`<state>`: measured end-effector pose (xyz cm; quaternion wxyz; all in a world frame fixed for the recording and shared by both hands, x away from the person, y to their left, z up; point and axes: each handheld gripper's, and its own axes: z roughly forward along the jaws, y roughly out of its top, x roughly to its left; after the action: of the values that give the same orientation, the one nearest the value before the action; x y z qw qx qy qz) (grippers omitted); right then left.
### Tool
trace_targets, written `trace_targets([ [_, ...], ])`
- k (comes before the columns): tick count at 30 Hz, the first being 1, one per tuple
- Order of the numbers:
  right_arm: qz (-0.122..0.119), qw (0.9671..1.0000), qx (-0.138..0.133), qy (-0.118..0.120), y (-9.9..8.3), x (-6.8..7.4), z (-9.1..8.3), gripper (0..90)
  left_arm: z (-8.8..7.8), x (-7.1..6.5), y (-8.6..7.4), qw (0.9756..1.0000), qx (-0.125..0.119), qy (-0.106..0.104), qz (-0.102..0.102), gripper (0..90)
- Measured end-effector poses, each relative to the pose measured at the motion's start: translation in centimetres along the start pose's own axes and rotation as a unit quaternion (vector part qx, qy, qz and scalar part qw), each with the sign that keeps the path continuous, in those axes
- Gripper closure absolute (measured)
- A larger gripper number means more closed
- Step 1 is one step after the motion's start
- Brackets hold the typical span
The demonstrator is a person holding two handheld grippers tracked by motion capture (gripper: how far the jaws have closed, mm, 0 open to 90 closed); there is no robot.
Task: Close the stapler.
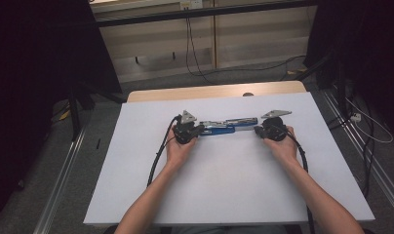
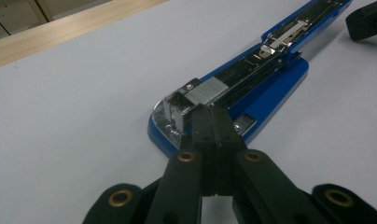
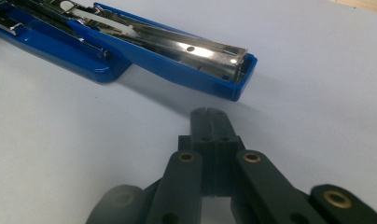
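Your table sheet point(image 1: 224, 180) is evenly and softly lit from above, while the room around it falls off into near black. Expect glare on the chrome of the stapler point(image 3: 196, 51) in both gripper views. Your right gripper point(image 3: 209, 114) casts a soft shadow beside it, and its lower links are blurred.
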<state>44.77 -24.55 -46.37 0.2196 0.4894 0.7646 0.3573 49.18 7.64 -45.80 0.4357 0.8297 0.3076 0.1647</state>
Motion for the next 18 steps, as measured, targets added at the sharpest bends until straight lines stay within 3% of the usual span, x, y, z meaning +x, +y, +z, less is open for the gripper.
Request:
trace_targets([
  [3,0.001,1.0,0.001,-0.001,0.04,-0.09,0.08,90.0,0.06,-0.08,-0.04,1.0,-0.003,0.0,0.004,90.0],
  [6,0.004,1.0,0.003,0.001,0.05,-0.15,0.19,90.0,0.11,-0.11,-0.07,1.0,-0.004,-0.004,-0.005,90.0],
  [13,0.002,1.0,0.003,-0.003,0.29,-0.21,0.51,90.0,0.09,-0.23,-0.02,0.9999,-0.002,0.005,0.009,90.0],
  [18,-0.001,1.0,0.002,-0.009,0.43,-0.26,0.74,90.0,0.11,-0.24,-0.05,1.0,-0.004,0.002,0.004,90.0],
])
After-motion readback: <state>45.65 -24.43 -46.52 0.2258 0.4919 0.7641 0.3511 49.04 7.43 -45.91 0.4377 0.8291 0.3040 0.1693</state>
